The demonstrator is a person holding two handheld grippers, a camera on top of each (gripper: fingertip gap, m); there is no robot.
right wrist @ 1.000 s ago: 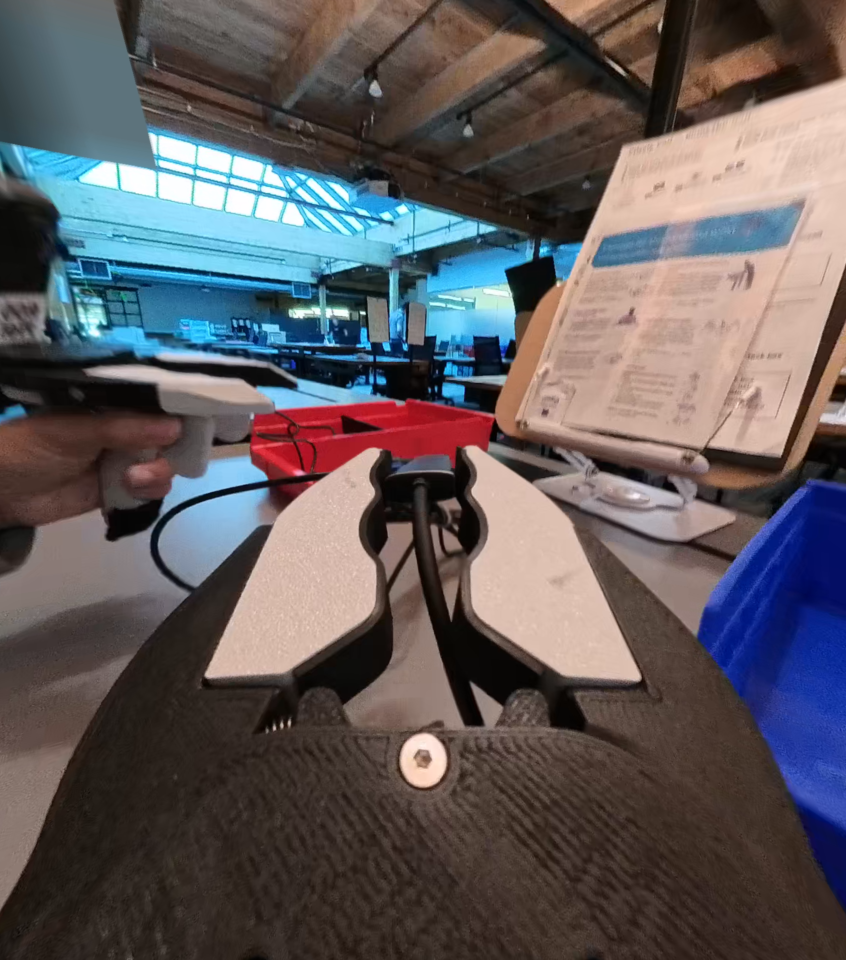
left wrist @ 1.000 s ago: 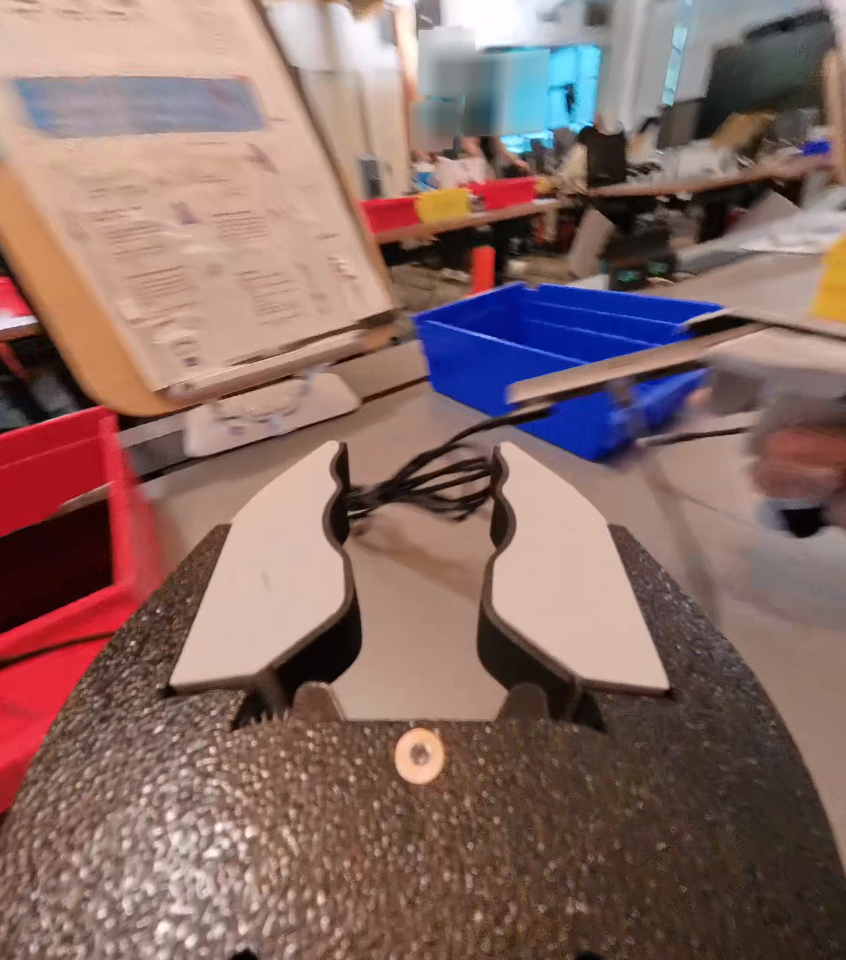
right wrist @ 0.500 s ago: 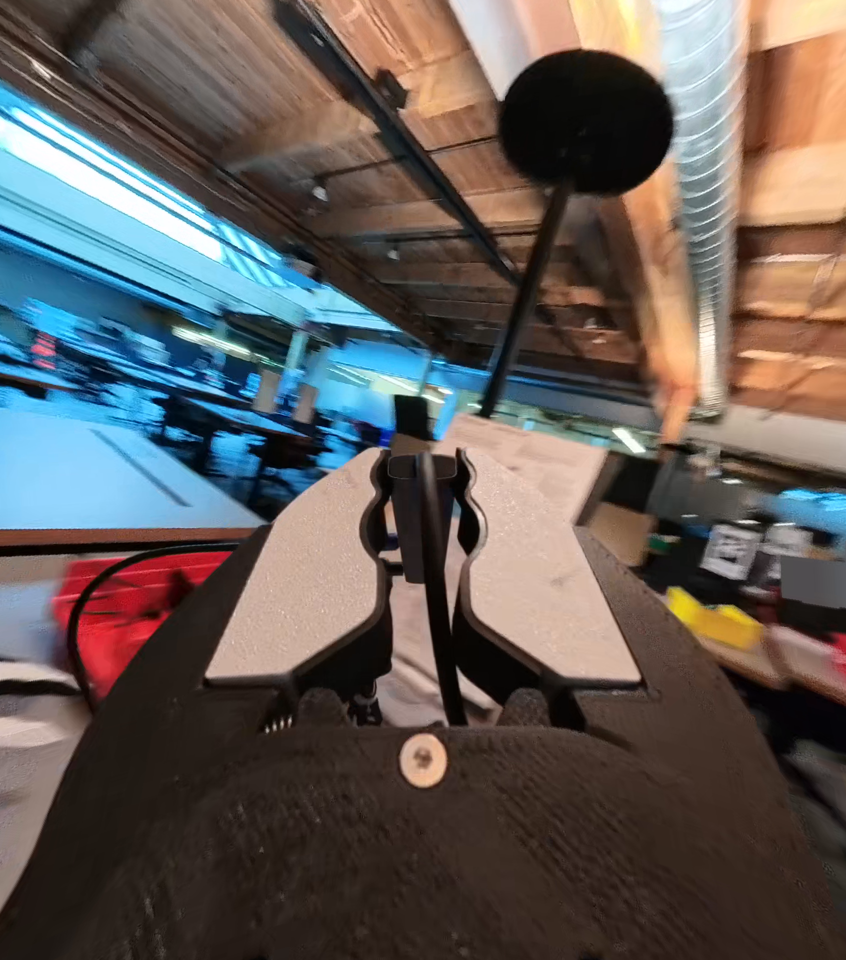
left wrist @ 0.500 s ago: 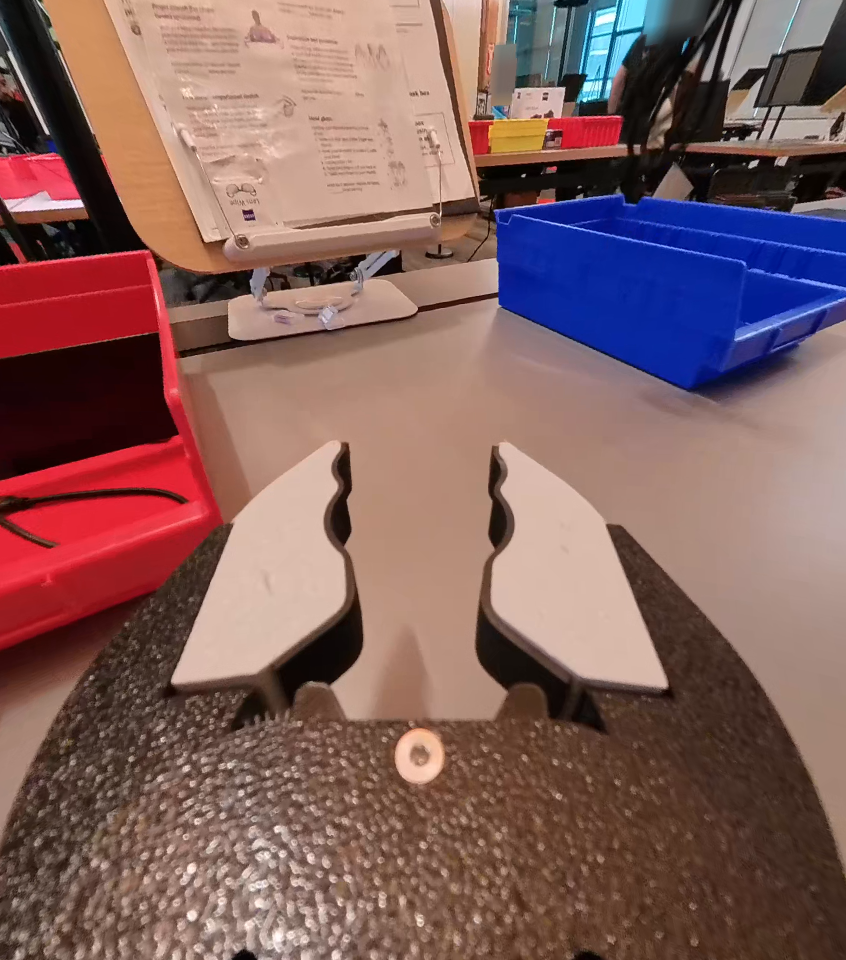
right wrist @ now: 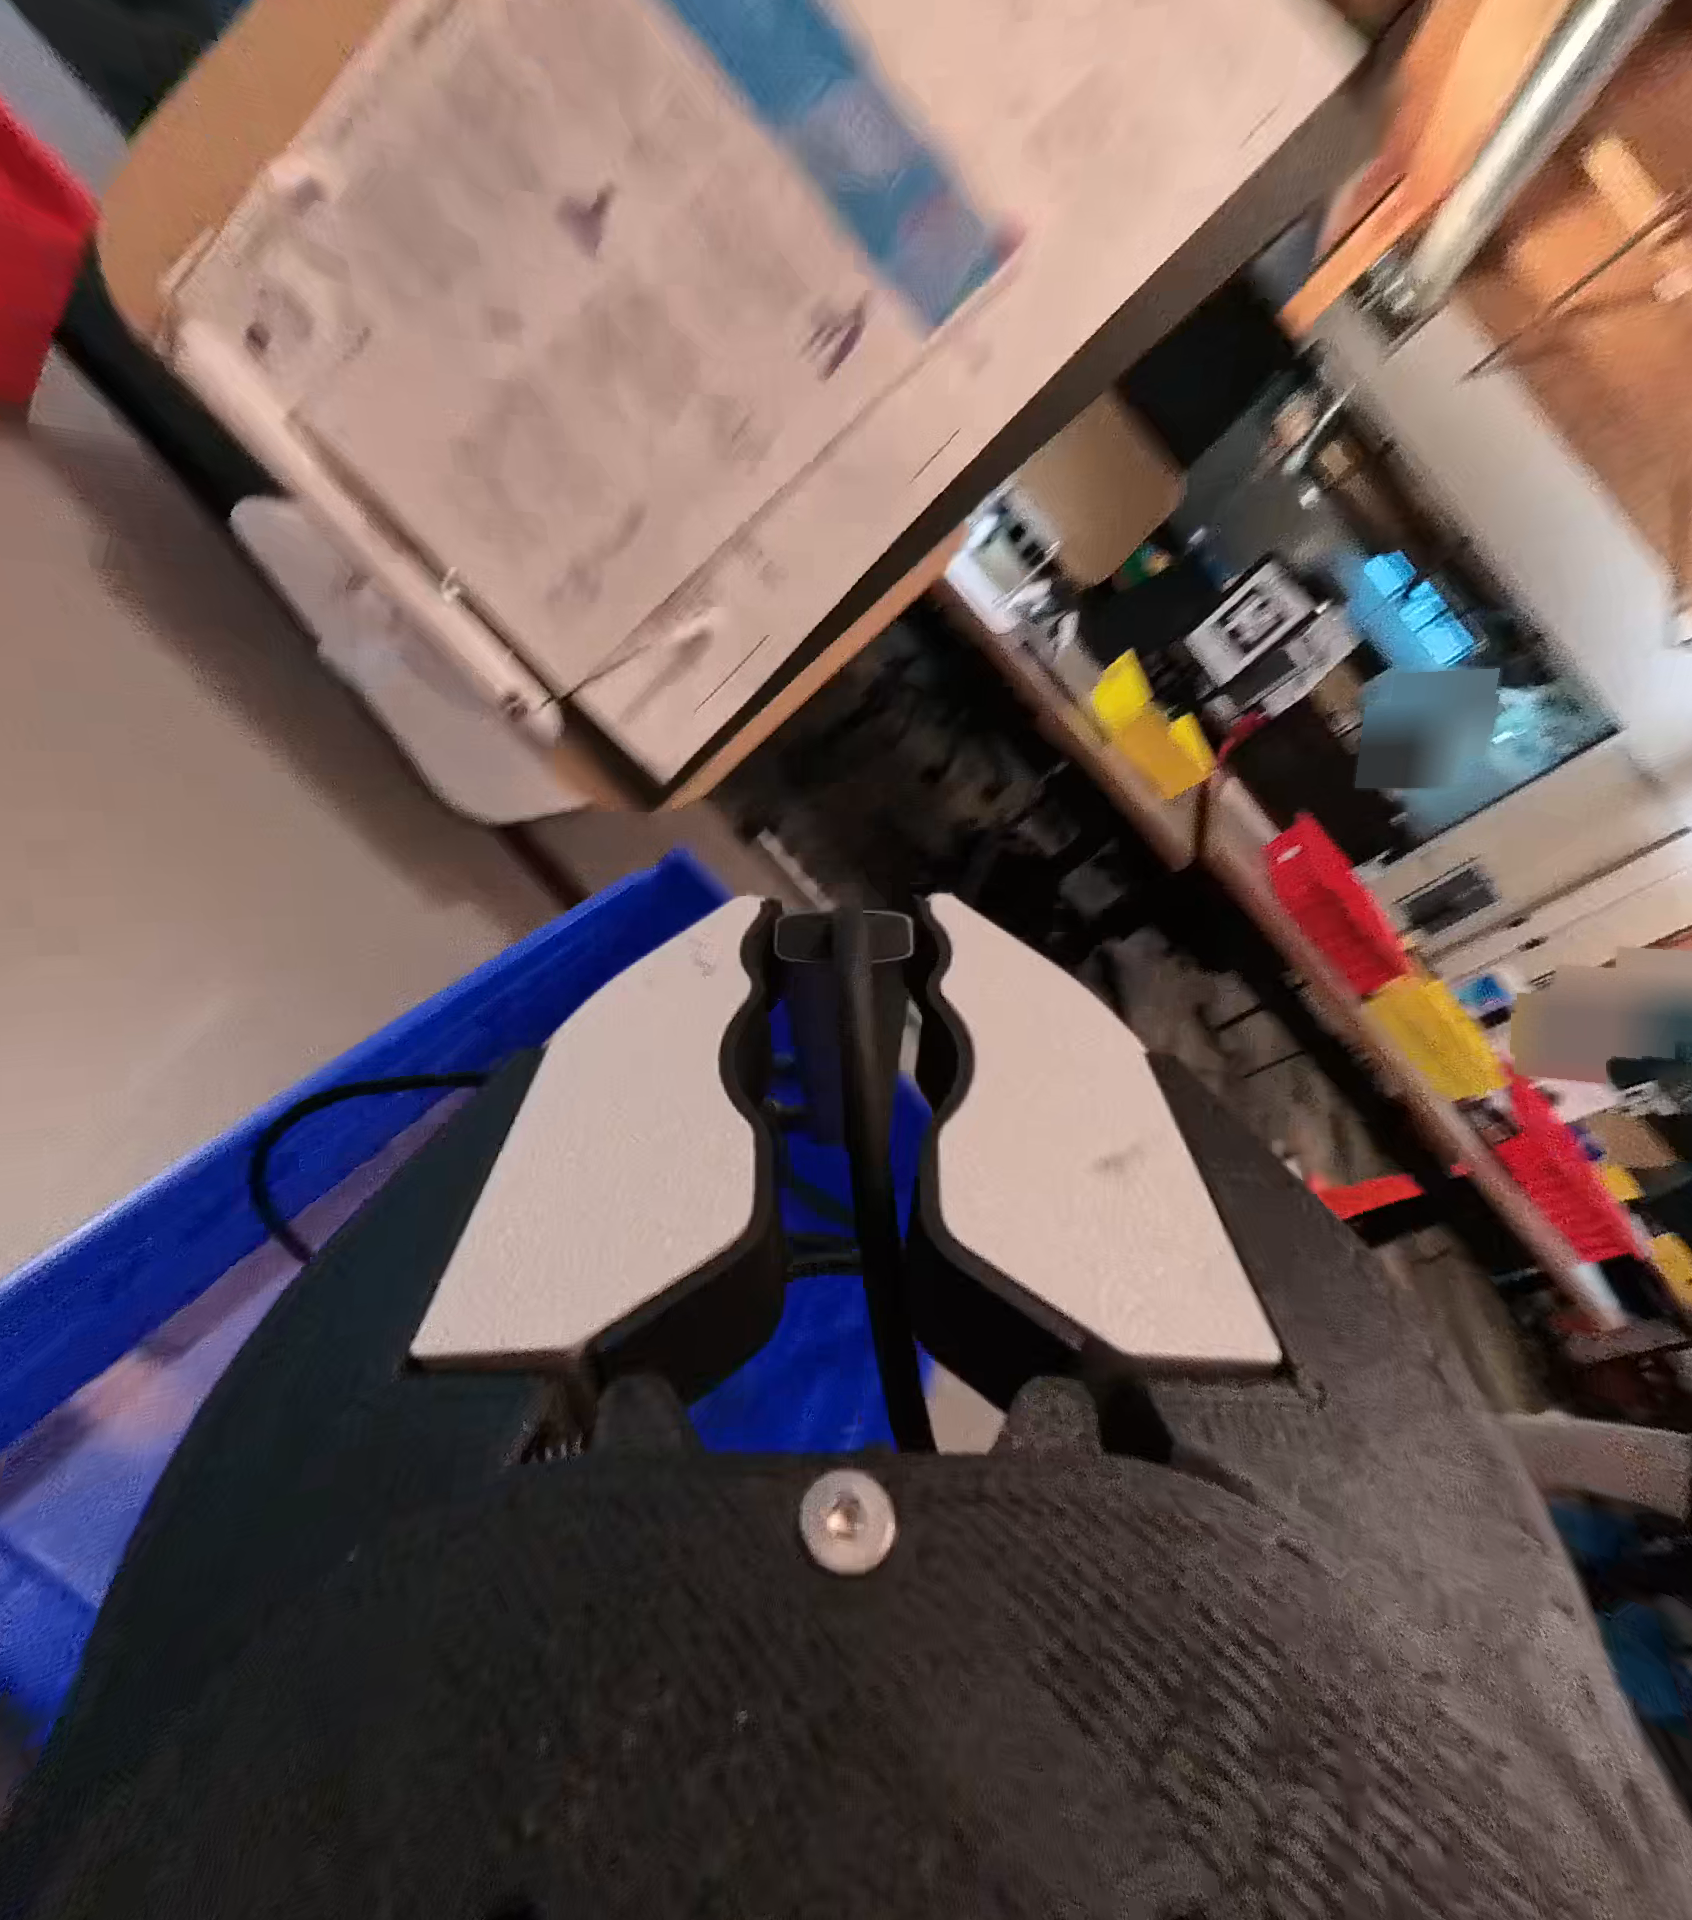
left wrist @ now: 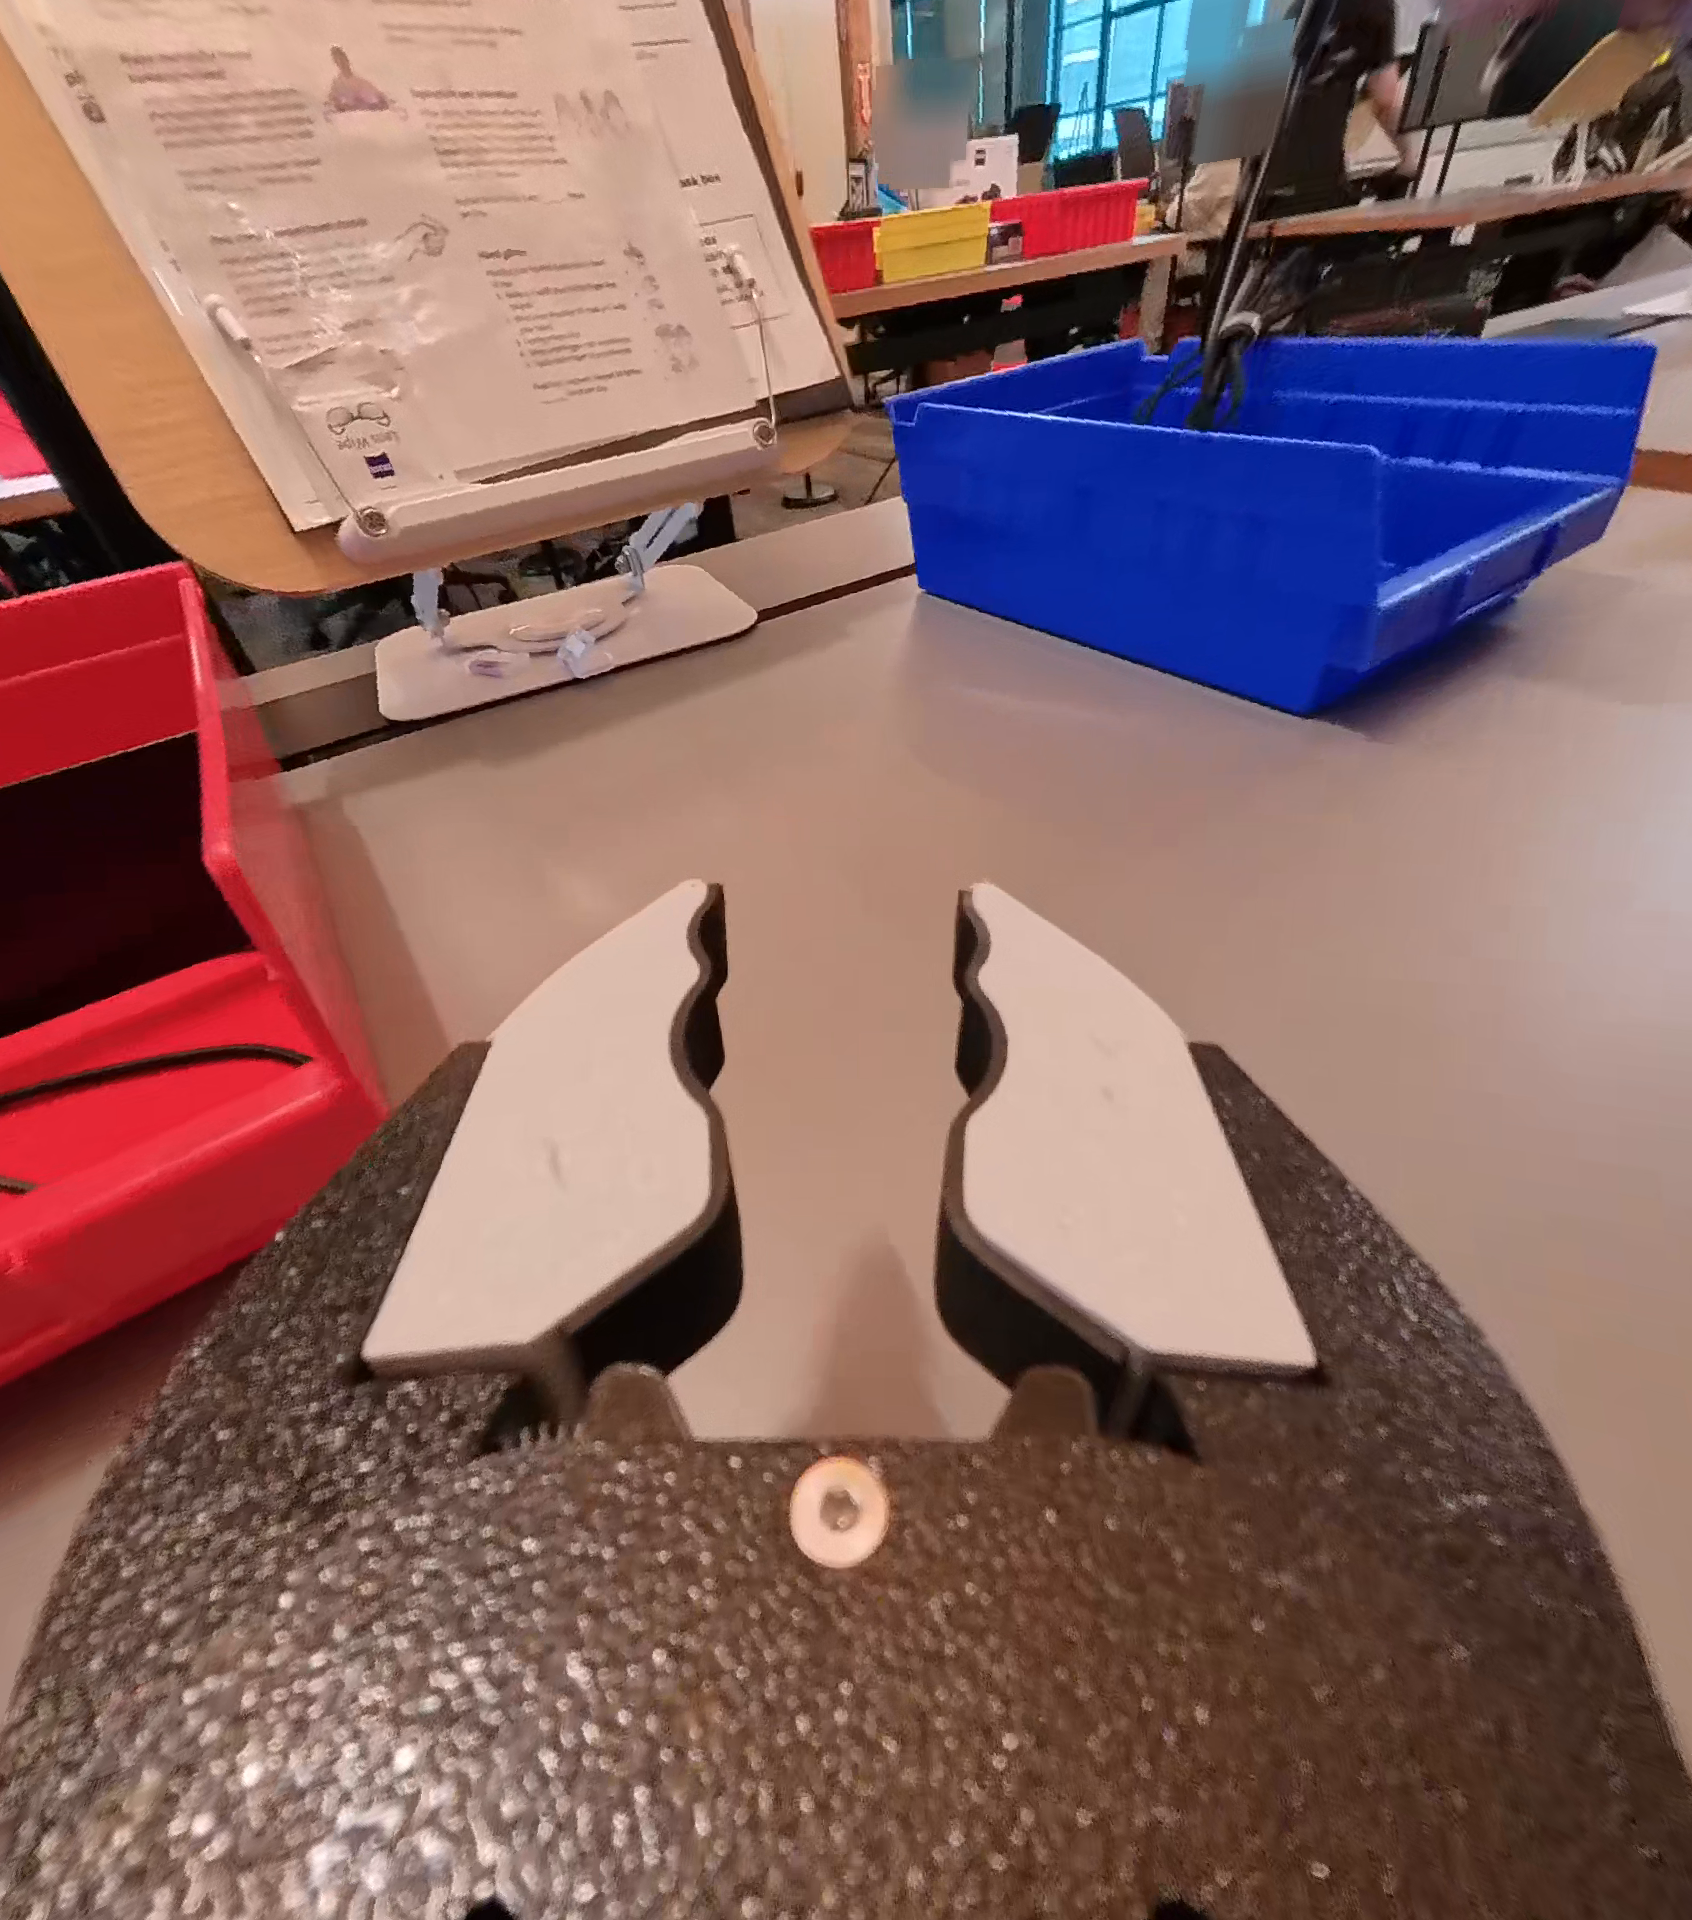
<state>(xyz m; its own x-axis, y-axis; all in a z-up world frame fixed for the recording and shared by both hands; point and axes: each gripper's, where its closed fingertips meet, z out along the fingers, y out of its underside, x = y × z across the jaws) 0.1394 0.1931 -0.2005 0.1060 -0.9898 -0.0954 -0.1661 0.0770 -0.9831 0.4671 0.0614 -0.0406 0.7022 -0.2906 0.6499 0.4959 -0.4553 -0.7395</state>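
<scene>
Black and thin, a rubber-coated cable (right wrist: 868, 1122) ran straight down the gap of the right gripper (right wrist: 842, 935), and its flat black plug (right wrist: 842, 935) sat clamped between the two grey fingertips. The jaws were pressed together on that plug. The cable's long axis followed the fingers, from the tips back toward the gripper body, and then it hung down below. In the left wrist view the same cable, with a tied bundle (left wrist: 1211, 384) on it, dropped almost upright into the blue plastic bin (left wrist: 1237, 520), at the bin's far side.

So the held cable lay directly under the right gripper, and the blue plastic bin (right wrist: 198, 1278) was under and to the left of those fingers in the right wrist view, which was tilted and blurred. A loop of the cable (right wrist: 302, 1143) curved over the bin wall. I cannot tell whether the bundle touched the bin floor.

The left gripper (left wrist: 837, 914) was empty, its jaws standing apart over the bare grey tabletop (left wrist: 1237, 935). It was nearest to the red plastic bin (left wrist: 146, 1143) just at its left, where another black cord (left wrist: 94, 1070) lay inside. The blue bin stood far and right of it, well apart, so the right gripper was clearly the nearer one to that bin.

Far and left, a wooden document stand (left wrist: 146, 364) with printed paper sheets (left wrist: 468, 239) stood on its white base (left wrist: 561, 634) between the two bins.
</scene>
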